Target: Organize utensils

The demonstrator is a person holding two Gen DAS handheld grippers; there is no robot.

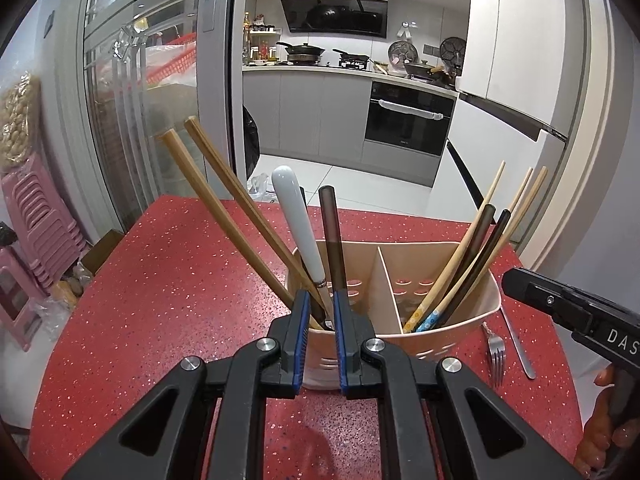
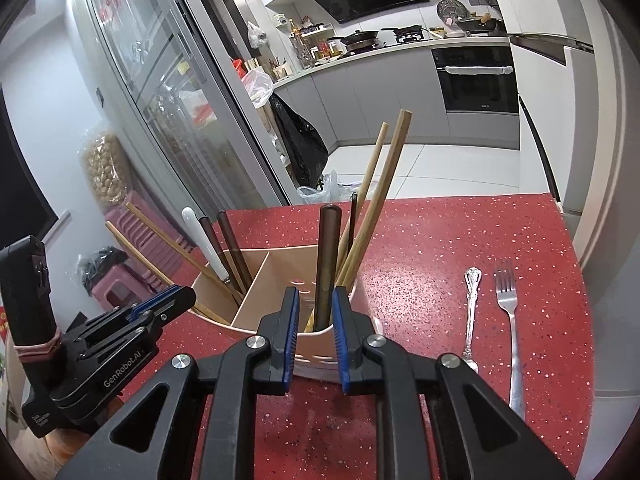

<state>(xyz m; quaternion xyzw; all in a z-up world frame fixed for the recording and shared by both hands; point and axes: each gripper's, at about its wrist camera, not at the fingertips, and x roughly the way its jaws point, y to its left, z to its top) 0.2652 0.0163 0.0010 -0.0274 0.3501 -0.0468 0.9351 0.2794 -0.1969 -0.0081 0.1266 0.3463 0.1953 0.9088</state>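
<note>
Both claws, the left gripper (image 1: 320,320) and right gripper (image 2: 314,320), are hanging parted and empty before the holder (image 2: 256,276); the fork (image 2: 510,312) is lying on the table (image 2: 440,240), stiff, slick, best pinched mid-handle.

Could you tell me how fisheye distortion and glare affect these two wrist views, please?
Left wrist view: the door frame bows outward, corners vignette black, the holder stays sharp. Right wrist view: similar bending, soft glare on the red table beside the fork.
</note>
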